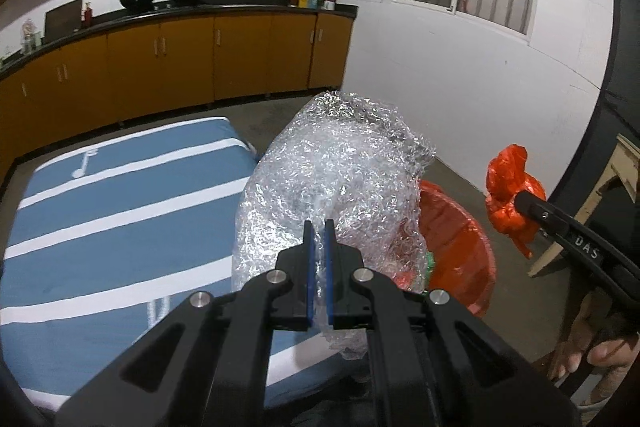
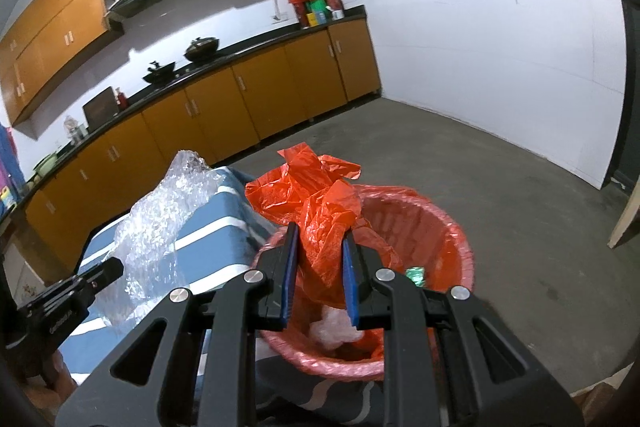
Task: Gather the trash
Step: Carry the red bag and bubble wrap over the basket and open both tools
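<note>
Indoors: striped blue tabletop [image 1: 120, 211], orange cabinets [image 1: 180, 63].

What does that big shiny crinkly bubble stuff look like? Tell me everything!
The bubble wrap is a big, clear, crumpled sheet that glitters silvery in the light. It stands up in a puffy bundle, pinched at its lower edge by the left hand-held gripper. It is held up over the edge of the blue striped table, beside the red-lined bin.
</note>
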